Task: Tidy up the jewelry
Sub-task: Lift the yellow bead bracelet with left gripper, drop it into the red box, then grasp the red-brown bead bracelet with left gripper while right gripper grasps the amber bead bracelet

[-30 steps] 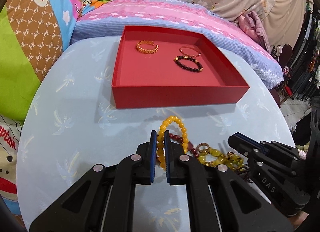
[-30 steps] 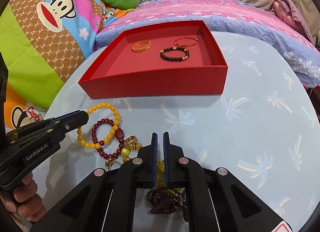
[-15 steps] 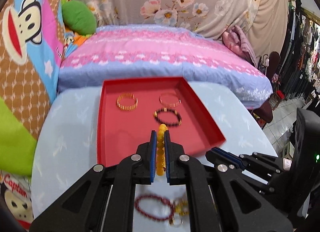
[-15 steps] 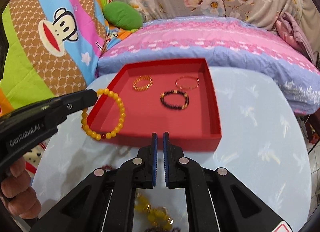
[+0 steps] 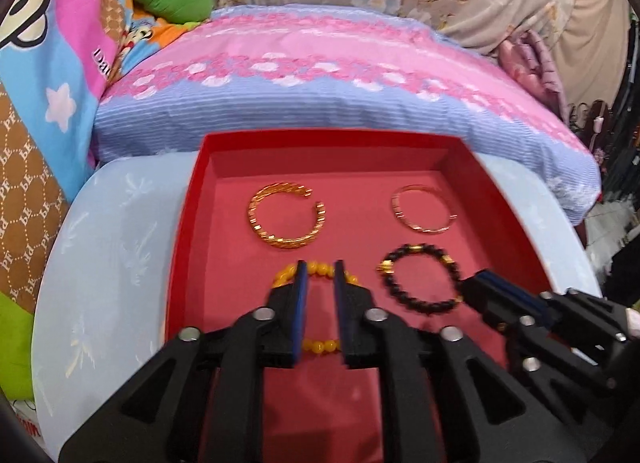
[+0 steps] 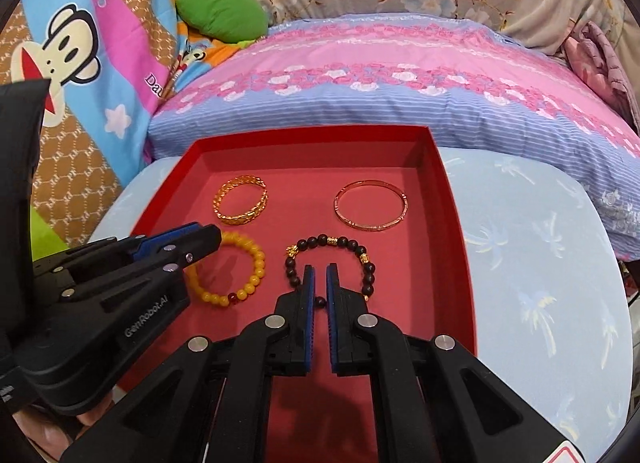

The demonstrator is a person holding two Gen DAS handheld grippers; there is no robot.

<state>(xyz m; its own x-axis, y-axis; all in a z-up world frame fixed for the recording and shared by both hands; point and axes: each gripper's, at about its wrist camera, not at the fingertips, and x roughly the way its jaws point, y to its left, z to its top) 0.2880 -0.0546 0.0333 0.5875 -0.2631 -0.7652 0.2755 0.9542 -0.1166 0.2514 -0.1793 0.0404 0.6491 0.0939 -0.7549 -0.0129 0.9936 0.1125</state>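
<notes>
The red tray (image 5: pixel 188 223) (image 6: pixel 456 231) holds a gold open bangle (image 5: pixel 286 215) (image 6: pixel 241 204), a thin rose-gold bangle (image 5: pixel 423 214) (image 6: pixel 371 205), a black bead bracelet (image 5: pixel 420 283) (image 6: pixel 330 253) and a yellow bead bracelet (image 5: pixel 320 345) (image 6: pixel 240 279). My left gripper (image 5: pixel 320 269) (image 6: pixel 208 241) hovers over the yellow bracelet, jaws slightly apart, the bracelet lying flat on the tray floor. My right gripper (image 6: pixel 320 273) (image 5: pixel 478 283) is shut and empty over the black bracelet's near side.
The tray stands on a round table with a light blue cloth (image 6: pixel 540 263) (image 5: pixel 112 247). Behind it lies a pink and blue striped cushion (image 6: pixel 380 91). Colourful cartoon bedding (image 6: pixel 80 63) is at the left.
My left gripper carried the yellow bracelet from the table into the tray, opened and let it go on the tray floor. My right gripper moved forward over the tray, still shut.
</notes>
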